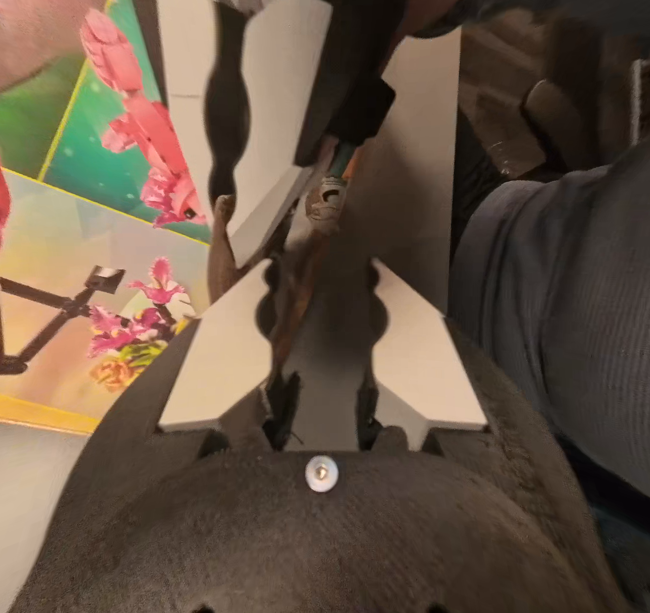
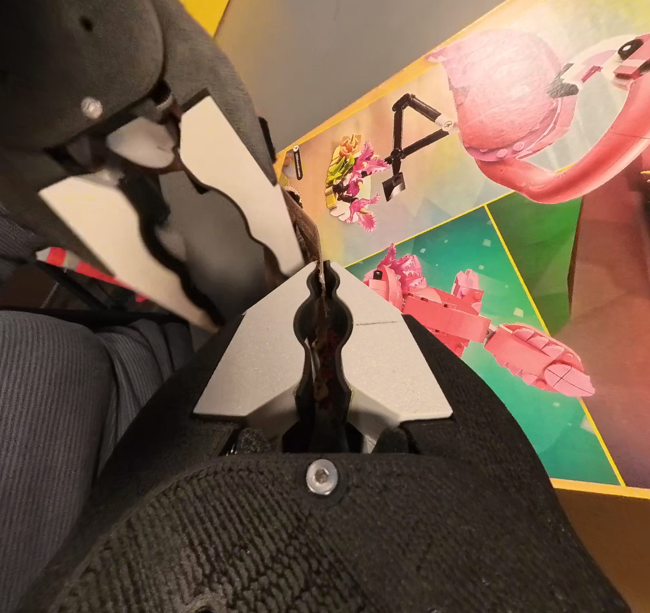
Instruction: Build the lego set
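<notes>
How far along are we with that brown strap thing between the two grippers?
Done: the right gripper is shut on a thin brown strip. In hand: the left gripper stands open beside it, the strip running along its left finger, not clamped. Left: any left-hand grip. The colourful printed box lies behind, untouched. What the strip belongs to cannot be told.

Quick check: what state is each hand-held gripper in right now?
Left hand-held gripper: open, nothing gripped.
Right hand-held gripper: closed on a thin brown strip.
</notes>
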Motion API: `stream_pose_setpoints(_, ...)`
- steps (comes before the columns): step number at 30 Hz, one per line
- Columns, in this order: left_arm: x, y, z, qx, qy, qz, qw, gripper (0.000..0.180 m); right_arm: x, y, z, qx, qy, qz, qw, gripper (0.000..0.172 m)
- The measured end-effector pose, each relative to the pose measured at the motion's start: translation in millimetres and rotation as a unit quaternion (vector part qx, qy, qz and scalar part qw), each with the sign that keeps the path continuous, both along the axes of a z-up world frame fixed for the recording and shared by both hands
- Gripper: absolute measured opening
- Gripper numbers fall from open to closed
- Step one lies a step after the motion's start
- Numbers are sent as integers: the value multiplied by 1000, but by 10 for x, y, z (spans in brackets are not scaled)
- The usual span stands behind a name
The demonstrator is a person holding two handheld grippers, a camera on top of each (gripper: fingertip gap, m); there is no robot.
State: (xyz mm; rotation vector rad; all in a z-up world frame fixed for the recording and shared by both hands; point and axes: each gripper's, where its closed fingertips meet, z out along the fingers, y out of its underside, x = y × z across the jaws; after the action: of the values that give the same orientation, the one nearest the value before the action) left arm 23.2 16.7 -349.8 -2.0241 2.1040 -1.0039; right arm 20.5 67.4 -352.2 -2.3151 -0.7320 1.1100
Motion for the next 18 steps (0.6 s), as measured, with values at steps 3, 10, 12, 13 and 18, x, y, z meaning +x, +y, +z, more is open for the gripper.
stream_pose_setpoints(3, -12, -20, 75, -27, -45, -29, 998, 13, 8, 4, 3, 3, -2, 0, 1000, 0)
stream_pose_setpoints(10, -44, -73, 68, 1, -103, -8, 995, 3, 16, 10, 1, 7, -6, -2, 1000, 0)
stream_pose_setpoints(12, -60, -92, 61, 52, -127, -5, 991, 3, 20, 12, 4, 10, -5, -3, 1000, 0)
stream_pose_setpoints(13, -64, -97, 59, 78, -141, -4, 987, 3, 22, 12, 8, 10, -4, -4, 1000, 0)
stream_pose_setpoints(18, -77, -119, 57, 162, -212, 17, 964, 3, 29, 11, 21, 9, 1, -4, 1000, 0)
